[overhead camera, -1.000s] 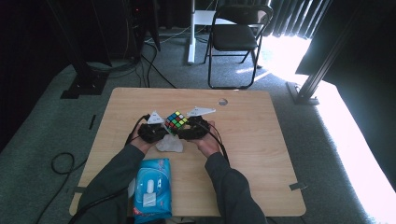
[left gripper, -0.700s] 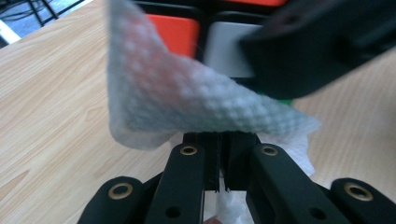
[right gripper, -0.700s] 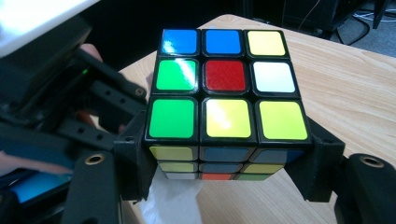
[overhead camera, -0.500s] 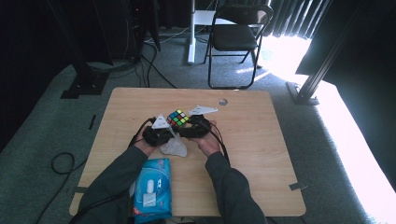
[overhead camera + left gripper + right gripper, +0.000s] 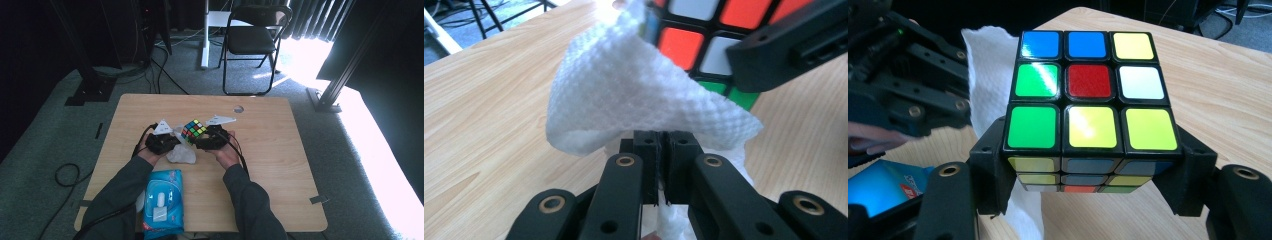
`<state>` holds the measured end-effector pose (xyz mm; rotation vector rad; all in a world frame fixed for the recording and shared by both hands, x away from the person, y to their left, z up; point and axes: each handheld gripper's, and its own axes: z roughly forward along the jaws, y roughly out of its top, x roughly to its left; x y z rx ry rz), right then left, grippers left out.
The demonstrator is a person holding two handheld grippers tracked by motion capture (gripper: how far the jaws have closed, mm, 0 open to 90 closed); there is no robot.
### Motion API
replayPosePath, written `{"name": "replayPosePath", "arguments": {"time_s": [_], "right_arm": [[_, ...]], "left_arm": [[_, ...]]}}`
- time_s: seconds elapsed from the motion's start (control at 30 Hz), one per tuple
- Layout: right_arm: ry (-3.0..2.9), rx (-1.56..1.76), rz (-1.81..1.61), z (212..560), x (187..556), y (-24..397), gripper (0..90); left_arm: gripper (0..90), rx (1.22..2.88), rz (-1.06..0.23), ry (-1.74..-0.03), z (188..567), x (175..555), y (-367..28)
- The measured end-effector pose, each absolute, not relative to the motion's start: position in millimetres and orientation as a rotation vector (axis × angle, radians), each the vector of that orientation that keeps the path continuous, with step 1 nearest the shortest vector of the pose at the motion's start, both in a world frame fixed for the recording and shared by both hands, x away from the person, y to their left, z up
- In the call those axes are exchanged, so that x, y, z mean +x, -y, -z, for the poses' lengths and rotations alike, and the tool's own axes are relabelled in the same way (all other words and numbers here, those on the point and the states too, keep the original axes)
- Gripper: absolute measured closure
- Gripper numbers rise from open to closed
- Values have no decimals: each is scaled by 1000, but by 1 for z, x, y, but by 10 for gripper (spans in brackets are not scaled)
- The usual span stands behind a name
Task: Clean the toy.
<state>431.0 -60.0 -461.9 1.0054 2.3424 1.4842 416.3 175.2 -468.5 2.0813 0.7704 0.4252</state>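
2 grippers at work, left gripper (image 5: 658, 175) fingers pinching white wipe (image 5: 634, 95), right gripper (image 5: 1083, 165) fingers clamping unbranded cube (image 5: 1088, 95).

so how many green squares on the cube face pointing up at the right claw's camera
2: on the cube top face, the left square of the middle row and the left square of the near row. Other faces are partly hidden.

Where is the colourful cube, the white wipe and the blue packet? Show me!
puzzle cube (image 5: 1089, 80): right gripper view, on its red middle square.
white wipe (image 5: 634, 95): left gripper view, on the bulging middle of the cloth.
blue wipes packet (image 5: 161, 187): high view, on its blue top near the white flap.
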Motion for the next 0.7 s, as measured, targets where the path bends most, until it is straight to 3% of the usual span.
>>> {"name": "replayPosePath", "arguments": {"time_s": [0.7], "right_arm": [[-2360,986,-1366,474,430,61,342]], "left_arm": [[866,2007,-488,-858,454,419,-201]]}}
